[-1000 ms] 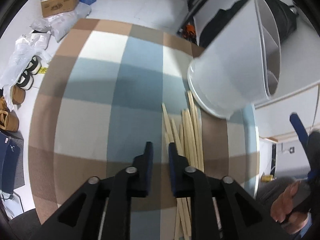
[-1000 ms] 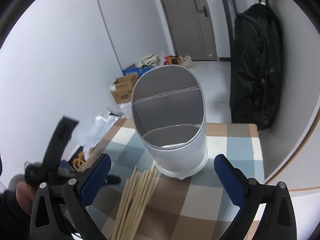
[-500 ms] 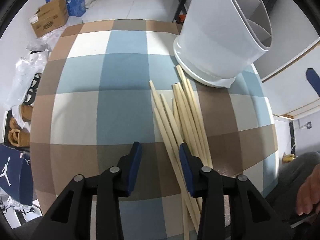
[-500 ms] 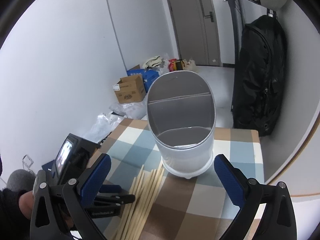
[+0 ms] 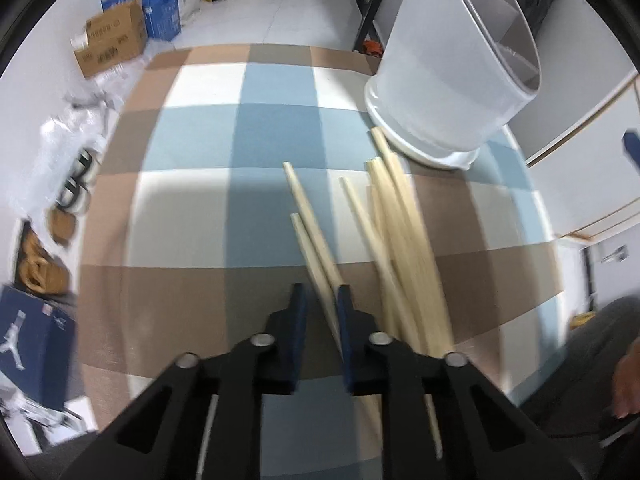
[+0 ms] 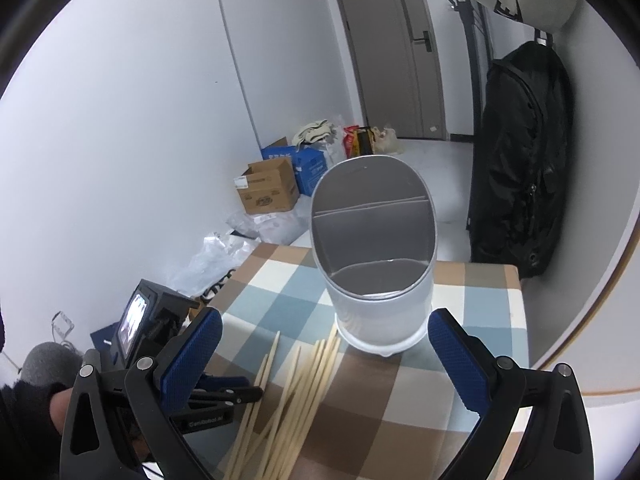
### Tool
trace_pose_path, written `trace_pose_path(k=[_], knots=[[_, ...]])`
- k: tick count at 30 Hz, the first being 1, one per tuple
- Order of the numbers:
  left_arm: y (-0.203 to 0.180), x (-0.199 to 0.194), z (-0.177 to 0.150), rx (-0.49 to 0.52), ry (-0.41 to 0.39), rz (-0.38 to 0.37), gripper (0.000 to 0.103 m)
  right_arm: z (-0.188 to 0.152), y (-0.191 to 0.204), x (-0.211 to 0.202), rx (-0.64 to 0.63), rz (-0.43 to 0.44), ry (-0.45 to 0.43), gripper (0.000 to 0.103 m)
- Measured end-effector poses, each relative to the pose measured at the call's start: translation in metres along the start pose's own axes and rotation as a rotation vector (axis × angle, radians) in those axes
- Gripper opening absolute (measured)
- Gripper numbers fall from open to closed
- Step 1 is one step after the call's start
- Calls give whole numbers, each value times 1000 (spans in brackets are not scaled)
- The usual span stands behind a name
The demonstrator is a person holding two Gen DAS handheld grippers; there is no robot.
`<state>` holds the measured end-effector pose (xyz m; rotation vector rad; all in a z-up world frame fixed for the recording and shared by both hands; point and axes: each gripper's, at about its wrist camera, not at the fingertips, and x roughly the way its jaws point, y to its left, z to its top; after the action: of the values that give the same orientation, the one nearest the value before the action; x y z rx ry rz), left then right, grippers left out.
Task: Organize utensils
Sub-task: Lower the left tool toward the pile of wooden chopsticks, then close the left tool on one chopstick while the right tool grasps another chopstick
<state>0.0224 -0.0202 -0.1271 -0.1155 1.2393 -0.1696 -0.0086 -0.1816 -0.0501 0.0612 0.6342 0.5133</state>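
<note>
Two chopsticks (image 5: 316, 240) between left tool (image 5: 322, 300)

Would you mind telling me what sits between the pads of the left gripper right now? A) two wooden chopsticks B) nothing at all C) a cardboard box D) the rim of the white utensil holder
A: in the left wrist view the left gripper is closing on two wooden chopsticks pulled apart from the remaining pile, while the white utensil holder stands untouched beyond them.
</note>
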Motion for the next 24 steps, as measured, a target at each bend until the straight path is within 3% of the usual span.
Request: trace_pose_path(k=[7,11,17,24], knots=[[13,-1,-4,-14,-1,31,2,-5,9,0,-17,9,23,103],[13,0,-5,-14,-8,40,2,-12,14,10,-27,16,79,103],[3,4,-3,34,-20,92,3,-17,12,19,13,11,118,103],[22,3,3,-22,-52,14,1,-20,12,22,32,-2,158,103]])
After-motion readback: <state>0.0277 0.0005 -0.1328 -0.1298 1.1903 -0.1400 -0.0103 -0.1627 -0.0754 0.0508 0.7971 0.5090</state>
